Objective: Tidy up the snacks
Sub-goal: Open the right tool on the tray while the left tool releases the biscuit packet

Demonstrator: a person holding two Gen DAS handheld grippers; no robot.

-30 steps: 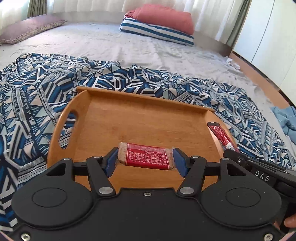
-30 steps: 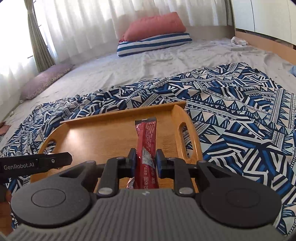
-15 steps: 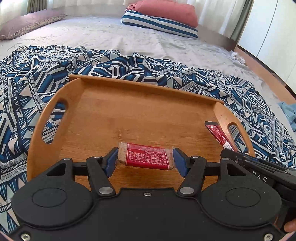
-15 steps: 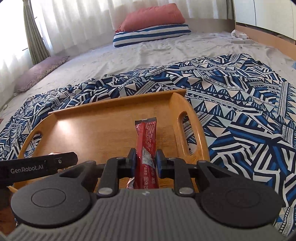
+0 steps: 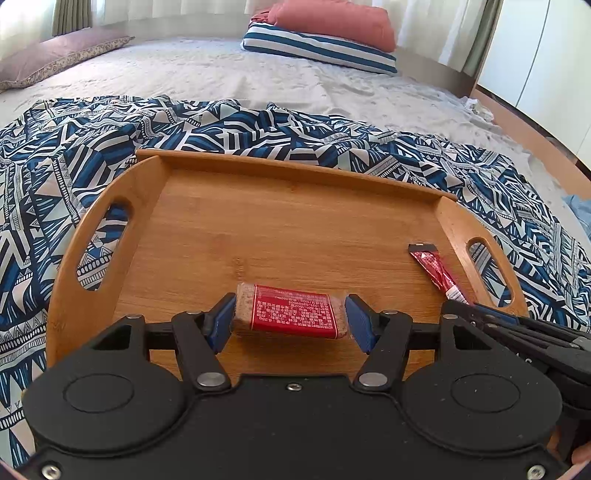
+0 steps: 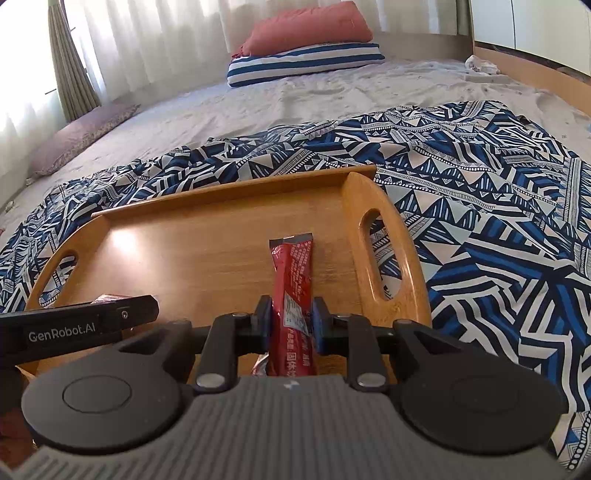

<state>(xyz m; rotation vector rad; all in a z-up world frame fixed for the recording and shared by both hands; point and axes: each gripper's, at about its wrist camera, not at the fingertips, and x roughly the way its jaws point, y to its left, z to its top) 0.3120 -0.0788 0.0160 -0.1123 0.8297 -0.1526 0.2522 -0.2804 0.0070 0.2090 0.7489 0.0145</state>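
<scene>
red bar (image 5: pixel 293 315) pinched crosswise in left tongs (image 5: pixel 291 322); right tongs (image 6: pixel 291 325) clamp sachet (image 6: pixel 293 291).

This is a bedroom in a home. A big bed with a pale grey sheet (image 5: pixel 229 77) fills most of the room. A red pillow (image 6: pixel 310 31) sits on top of a blue and white striped pillow (image 6: pixel 306 61) at the far end. A dusty pink pillow (image 5: pixel 55 55) lies near the window. Long white curtains (image 6: pixel 155 40) let in bright daylight. A blue and white patterned blanket (image 6: pixel 480 177) is spread over the bed. White cupboard doors (image 5: pixel 546 62) stand along one wall.
</scene>
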